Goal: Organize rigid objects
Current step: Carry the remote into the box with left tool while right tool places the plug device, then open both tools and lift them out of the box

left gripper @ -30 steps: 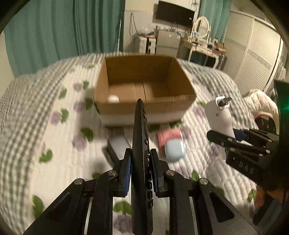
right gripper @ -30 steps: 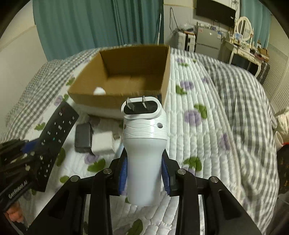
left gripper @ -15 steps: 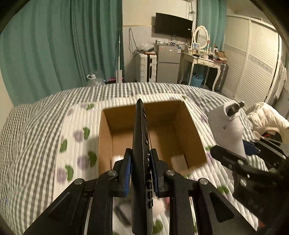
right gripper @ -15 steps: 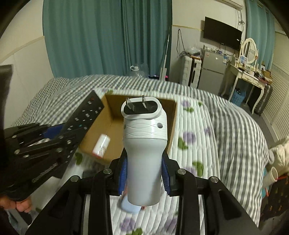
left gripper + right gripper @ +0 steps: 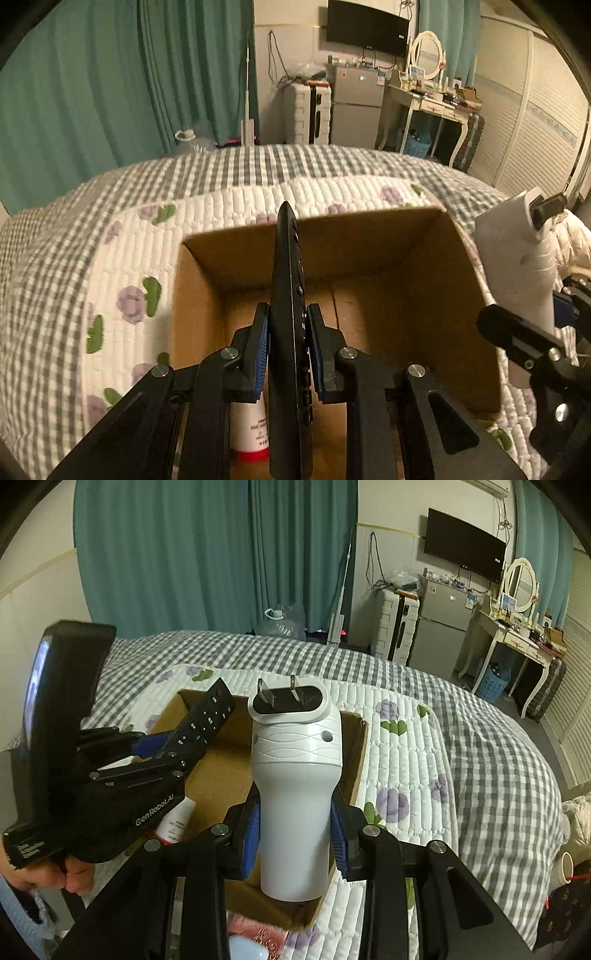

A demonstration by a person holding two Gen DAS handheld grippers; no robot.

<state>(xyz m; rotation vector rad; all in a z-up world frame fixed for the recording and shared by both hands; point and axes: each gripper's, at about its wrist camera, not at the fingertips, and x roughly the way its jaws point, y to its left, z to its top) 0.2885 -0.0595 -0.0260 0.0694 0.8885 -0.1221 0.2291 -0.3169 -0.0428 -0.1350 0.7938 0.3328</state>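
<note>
Left wrist view: the left gripper has carried the remote, pinched edge-on between its fingers, from above the quilt to over the open cardboard box, where a small bottle already lies. The right gripper has likewise brought its clamped white plug-in device over the box's right side, perhaps a night light. Both look ready to drop.
</note>
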